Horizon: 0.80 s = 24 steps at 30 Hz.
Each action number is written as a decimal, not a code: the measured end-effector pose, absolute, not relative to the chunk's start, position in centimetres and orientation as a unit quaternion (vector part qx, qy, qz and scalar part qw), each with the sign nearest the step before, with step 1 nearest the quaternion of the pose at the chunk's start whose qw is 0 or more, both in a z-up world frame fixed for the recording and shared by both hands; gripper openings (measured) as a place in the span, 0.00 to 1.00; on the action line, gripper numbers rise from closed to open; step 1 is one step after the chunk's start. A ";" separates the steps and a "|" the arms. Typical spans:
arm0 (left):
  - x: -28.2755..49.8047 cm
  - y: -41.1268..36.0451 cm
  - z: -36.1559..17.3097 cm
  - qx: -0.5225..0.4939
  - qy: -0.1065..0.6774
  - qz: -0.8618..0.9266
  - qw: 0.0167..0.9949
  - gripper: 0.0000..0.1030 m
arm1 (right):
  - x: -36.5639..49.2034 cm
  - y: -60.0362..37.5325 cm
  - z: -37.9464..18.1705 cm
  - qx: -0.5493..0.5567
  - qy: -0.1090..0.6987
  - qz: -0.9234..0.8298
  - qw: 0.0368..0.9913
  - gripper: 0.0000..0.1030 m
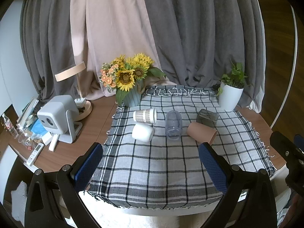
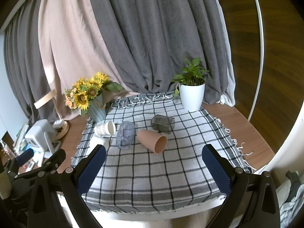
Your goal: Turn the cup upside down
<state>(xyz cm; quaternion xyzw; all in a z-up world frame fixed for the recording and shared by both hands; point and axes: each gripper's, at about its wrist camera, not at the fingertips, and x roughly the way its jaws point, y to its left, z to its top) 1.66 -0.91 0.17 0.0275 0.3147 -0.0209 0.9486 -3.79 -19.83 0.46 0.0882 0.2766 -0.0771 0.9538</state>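
Cups (image 1: 201, 133) lie tipped mid-cloth (image 1: 152, 171); both hand-held grippers (image 1: 152, 163) (image 2: 153, 163) spread wide, holding nothing.

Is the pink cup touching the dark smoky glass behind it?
Cannot tell. In both wrist views the pink cup overlaps the smoky glass, with no cloth showing between them, and neither shows contact plainly.

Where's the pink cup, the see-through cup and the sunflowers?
pink cup (image 2: 150, 139), right wrist view, on its side wall as it lies tipped over.
see-through cup (image 1: 173, 124), left wrist view, middle of its clear wall.
sunflowers (image 1: 125, 78), left wrist view, on the front bloom's dark centre.
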 end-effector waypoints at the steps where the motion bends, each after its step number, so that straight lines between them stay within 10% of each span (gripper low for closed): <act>1: 1.5 -1.0 0.2 0.027 0.315 -0.020 0.949 1.00 | -3.8 -19.8 0.5 0.088 0.276 -0.078 0.954 0.99; 24: 6.9 -4.6 -4.8 0.027 0.391 -0.003 0.920 1.00 | 2.0 -22.7 -2.5 0.073 0.329 -0.065 0.939 0.99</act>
